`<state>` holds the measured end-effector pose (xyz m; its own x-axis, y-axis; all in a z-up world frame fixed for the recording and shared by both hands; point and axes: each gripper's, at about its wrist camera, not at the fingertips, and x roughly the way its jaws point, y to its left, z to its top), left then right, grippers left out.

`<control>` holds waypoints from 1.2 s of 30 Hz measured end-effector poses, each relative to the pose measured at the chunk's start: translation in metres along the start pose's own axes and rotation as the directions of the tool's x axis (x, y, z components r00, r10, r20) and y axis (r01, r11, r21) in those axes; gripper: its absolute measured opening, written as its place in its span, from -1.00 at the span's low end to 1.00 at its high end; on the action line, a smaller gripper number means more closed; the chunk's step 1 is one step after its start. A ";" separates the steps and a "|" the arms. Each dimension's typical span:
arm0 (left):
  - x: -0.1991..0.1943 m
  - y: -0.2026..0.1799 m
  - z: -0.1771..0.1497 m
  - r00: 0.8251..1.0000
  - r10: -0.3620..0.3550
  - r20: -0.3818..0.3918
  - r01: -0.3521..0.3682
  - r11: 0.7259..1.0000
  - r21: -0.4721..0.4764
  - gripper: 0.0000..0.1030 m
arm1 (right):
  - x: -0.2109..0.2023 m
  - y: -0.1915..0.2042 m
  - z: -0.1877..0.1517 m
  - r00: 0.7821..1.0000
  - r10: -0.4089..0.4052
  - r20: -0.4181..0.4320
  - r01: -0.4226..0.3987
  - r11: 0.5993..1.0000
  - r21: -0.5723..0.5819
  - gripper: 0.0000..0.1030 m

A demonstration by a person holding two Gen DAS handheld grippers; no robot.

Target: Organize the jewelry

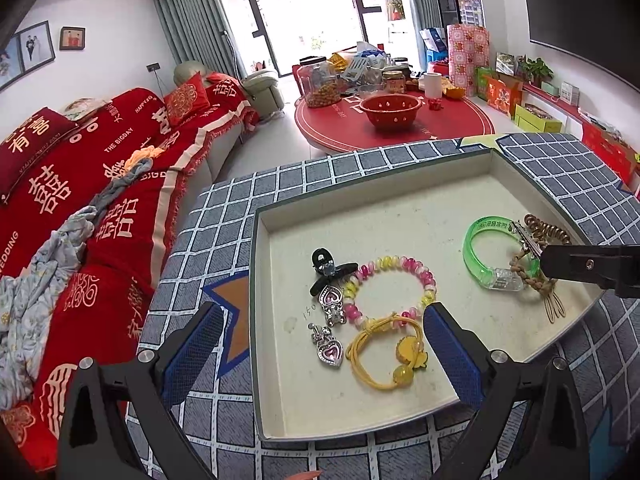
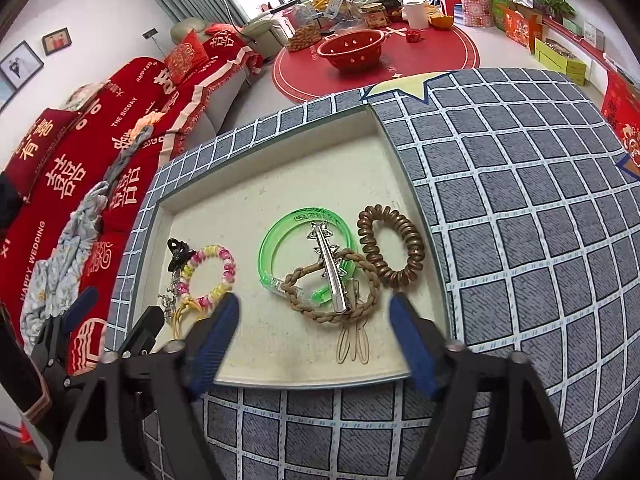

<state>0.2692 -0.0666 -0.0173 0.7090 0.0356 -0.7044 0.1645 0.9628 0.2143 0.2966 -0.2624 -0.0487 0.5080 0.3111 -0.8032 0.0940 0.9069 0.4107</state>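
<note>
A shallow cream tray (image 1: pixel 400 216) holds the jewelry. My left gripper (image 1: pixel 324 320) hangs open over its near left part, above two silver heart pendants (image 1: pixel 330 344) and a yellow hair tie (image 1: pixel 384 356). A black claw clip (image 1: pixel 326 268) and a pink-yellow bead bracelet (image 1: pixel 394 292) lie just beyond. My right gripper (image 2: pixel 314 308) is open; the near end of a silver clip (image 2: pixel 330 268) lies between its pads, untouched. The clip rests across a green bangle (image 2: pixel 272 240) and a braided brown tie (image 2: pixel 372 280). A brown spiral hair tie (image 2: pixel 390 244) lies beside them.
The tray sits on a surface covered in grey checked cloth (image 2: pixel 520 240). A red-covered sofa (image 1: pixel 100 220) with loose clothes runs along the left. Beyond stands a round red table (image 1: pixel 392 124) with a red bowl and jars. Boxes line the right wall.
</note>
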 end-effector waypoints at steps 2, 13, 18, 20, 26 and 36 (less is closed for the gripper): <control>-0.003 0.001 -0.002 1.000 -0.003 0.000 0.003 1.000 -0.003 1.00 | -0.003 0.002 -0.001 1.000 0.003 0.011 -0.003 1.000 -0.006 0.62; -0.017 0.005 -0.007 0.999 -0.033 -0.006 0.032 0.999 -0.031 1.00 | -0.026 0.008 -0.007 0.994 -0.031 0.104 0.035 0.999 -0.039 0.99; -0.020 0.004 -0.012 0.998 -0.050 -0.030 0.049 0.998 -0.041 1.00 | -0.026 0.008 -0.015 0.994 -0.070 0.079 0.075 0.996 -0.056 0.99; -0.022 0.003 -0.016 0.998 -0.054 -0.039 0.053 0.998 -0.043 1.00 | -0.024 0.007 -0.019 0.995 -0.082 0.053 0.085 0.995 -0.058 0.99; -0.032 0.001 -0.032 0.996 -0.070 -0.052 0.067 0.996 -0.057 1.00 | -0.028 0.010 -0.036 0.989 -0.133 0.069 0.140 0.985 -0.103 0.99; -0.049 0.002 -0.063 0.994 -0.084 -0.072 0.077 0.992 -0.097 1.00 | -0.044 0.016 -0.062 0.977 -0.177 0.117 0.192 0.971 -0.139 0.99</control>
<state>0.1917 -0.0499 -0.0255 0.6410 -0.0265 -0.7671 0.1513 0.9841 0.0925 0.2225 -0.2446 -0.0333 0.5802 0.1105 -0.8069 0.0700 0.9803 0.1846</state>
